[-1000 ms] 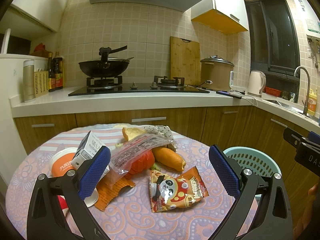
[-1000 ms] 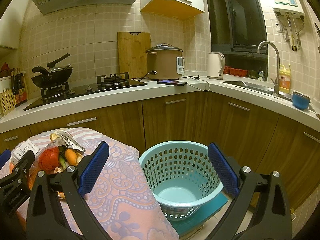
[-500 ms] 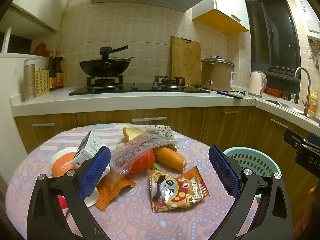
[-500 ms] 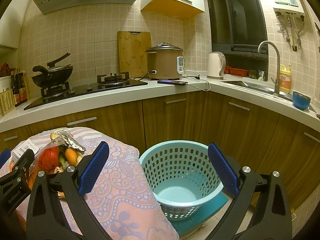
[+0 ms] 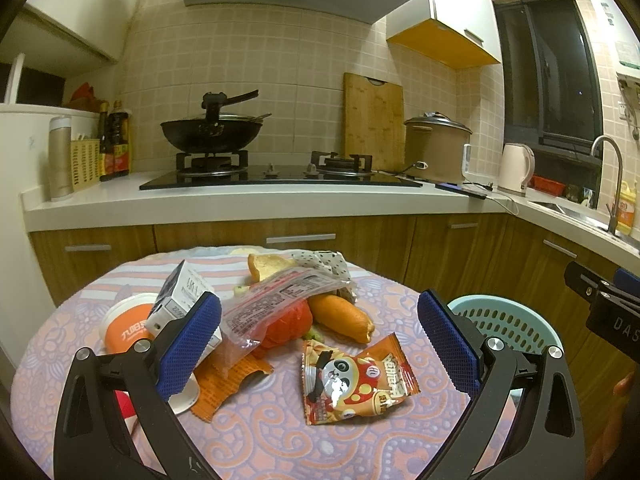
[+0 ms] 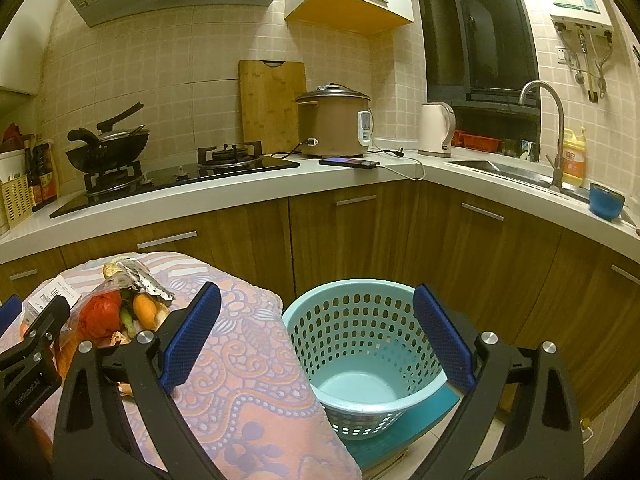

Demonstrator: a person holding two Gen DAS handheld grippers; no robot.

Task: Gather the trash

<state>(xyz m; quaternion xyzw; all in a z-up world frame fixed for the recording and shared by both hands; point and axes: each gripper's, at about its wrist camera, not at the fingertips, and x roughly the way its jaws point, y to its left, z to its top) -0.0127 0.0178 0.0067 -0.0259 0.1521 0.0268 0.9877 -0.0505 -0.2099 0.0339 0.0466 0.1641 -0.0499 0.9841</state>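
Observation:
A round table with a patterned cloth (image 5: 280, 432) holds a pile of trash: an orange panda snack packet (image 5: 356, 380), a clear red-printed wrapper (image 5: 276, 304), a white carton (image 5: 180, 292), an orange-lidded cup (image 5: 128, 326), a torn orange wrapper (image 5: 228, 380) and food scraps (image 5: 340, 314). My left gripper (image 5: 318, 344) is open and empty, just above the table's near side, with the panda packet between its fingers. My right gripper (image 6: 316, 340) is open and empty, held above a light blue basket (image 6: 368, 360) on the floor right of the table.
The basket also shows in the left wrist view (image 5: 504, 320). Wooden cabinets (image 6: 360, 236) and a white counter with a hob, wok (image 5: 212, 132), rice cooker (image 6: 334, 122), kettle and sink stand behind. The table edge (image 6: 256, 360) lies left of the basket.

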